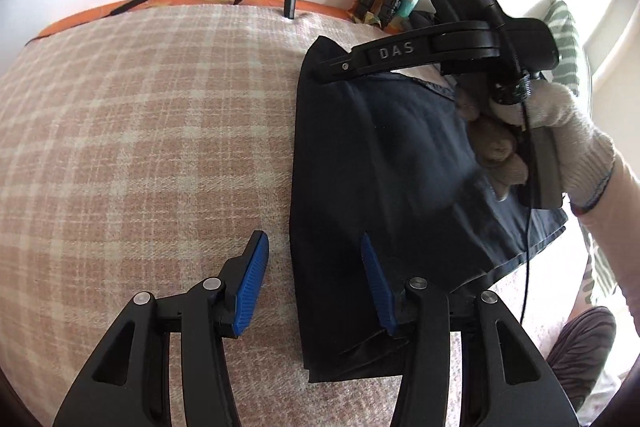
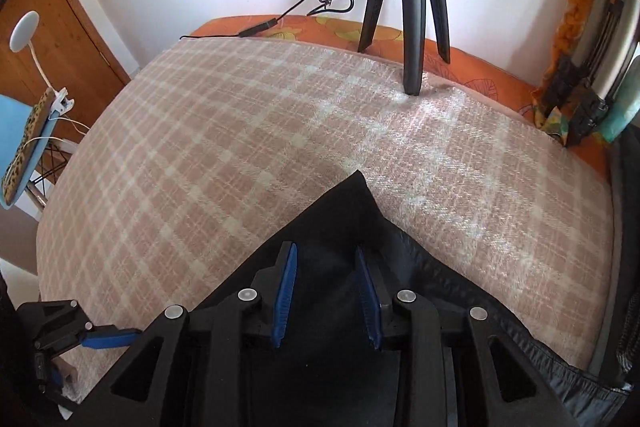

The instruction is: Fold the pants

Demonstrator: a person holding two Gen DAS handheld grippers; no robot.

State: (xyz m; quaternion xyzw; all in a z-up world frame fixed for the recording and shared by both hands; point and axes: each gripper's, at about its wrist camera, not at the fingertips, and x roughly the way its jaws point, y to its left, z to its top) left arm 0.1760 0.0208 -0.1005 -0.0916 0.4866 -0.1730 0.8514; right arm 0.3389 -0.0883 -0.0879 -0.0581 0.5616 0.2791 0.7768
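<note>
Now both tools gape empty, left tool (image 1: pixel 312 267) straddling the pants (image 1: pixel 392 163) edge.

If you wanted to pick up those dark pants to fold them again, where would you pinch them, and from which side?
Probably the near corner of the pants, along their straight left edge. There the layers end together on the plaid blanket, so one finger can slide beneath. The left gripper already straddles that edge, open; approach from the blanket side. The right gripper hovers open over the far corner.
</note>
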